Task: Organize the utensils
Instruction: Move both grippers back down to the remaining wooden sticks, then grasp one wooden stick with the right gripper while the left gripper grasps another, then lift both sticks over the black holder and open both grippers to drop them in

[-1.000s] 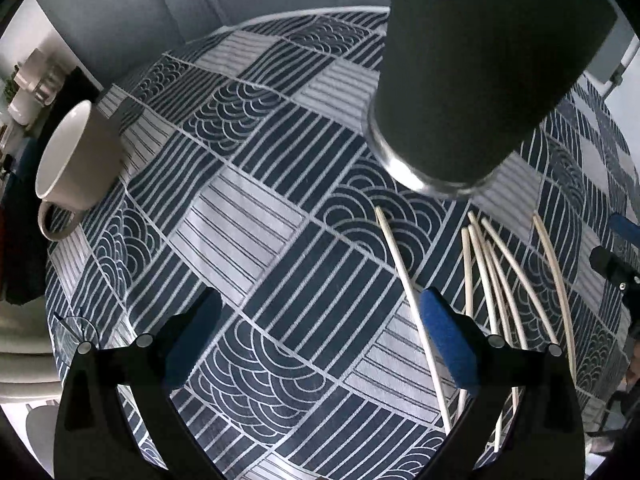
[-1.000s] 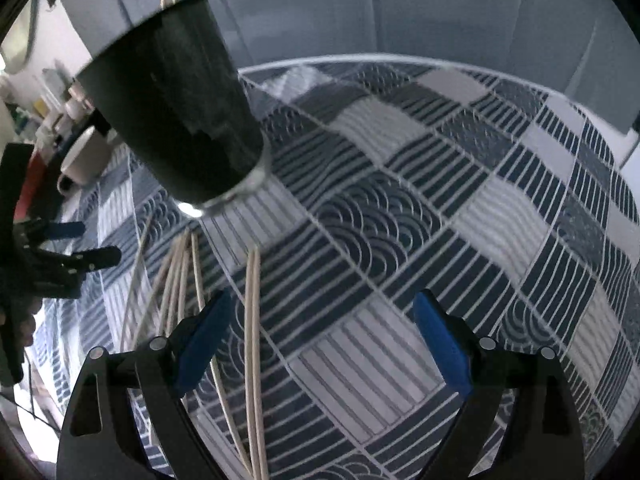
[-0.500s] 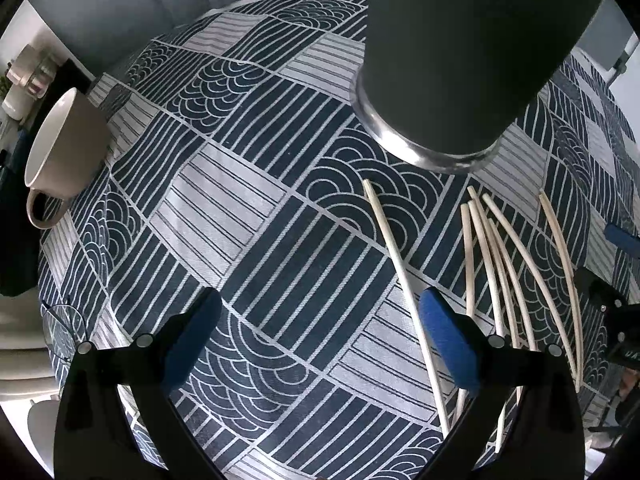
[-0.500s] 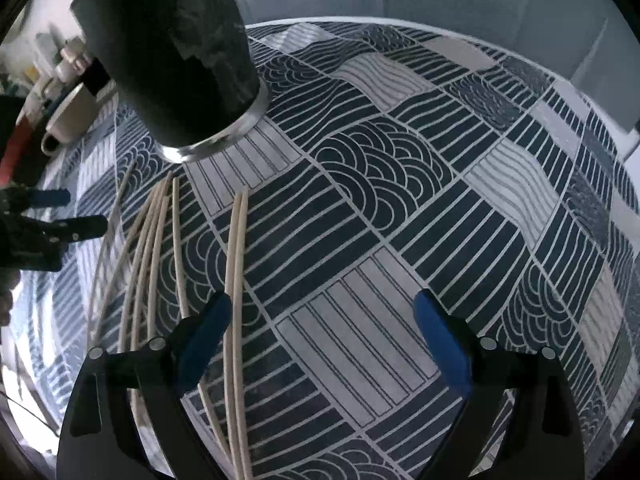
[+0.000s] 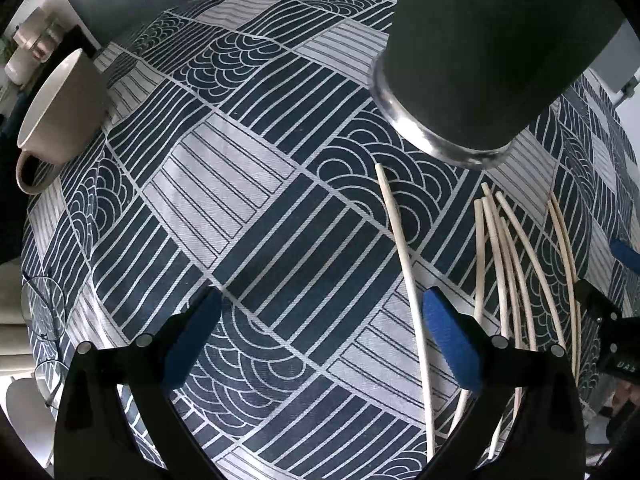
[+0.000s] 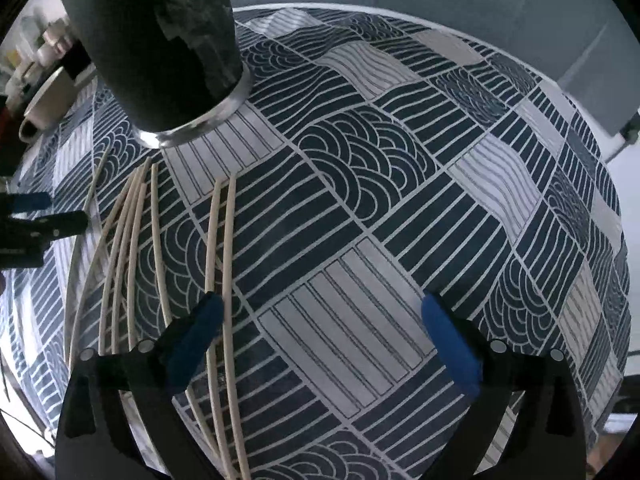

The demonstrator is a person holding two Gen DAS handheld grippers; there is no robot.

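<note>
Several pale wooden chopsticks (image 5: 504, 256) lie loose on the patterned cloth in front of a tall black holder cup (image 5: 492, 52) with a metal base ring. One single chopstick (image 5: 404, 256) lies apart, to their left. My left gripper (image 5: 320, 340) is open and empty, low over the cloth; its right finger is beside that single chopstick. In the right wrist view the cup (image 6: 156, 44) stands far left with the chopsticks (image 6: 132, 248) fanned below it. My right gripper (image 6: 320, 336) is open and empty; its left finger is next to a pair of chopsticks (image 6: 222, 256).
A beige mug (image 5: 56, 112) stands at the table's left edge; it also shows in the right wrist view (image 6: 44, 100). A clear glass (image 5: 44, 308) sits at the near left edge. The blue-and-white patterned cloth (image 6: 400, 216) covers the round table.
Both grippers have moved lower and closer to the cloth, so the cup and the chopsticks look larger. Nothing was picked up; both grippers stay open.
</note>
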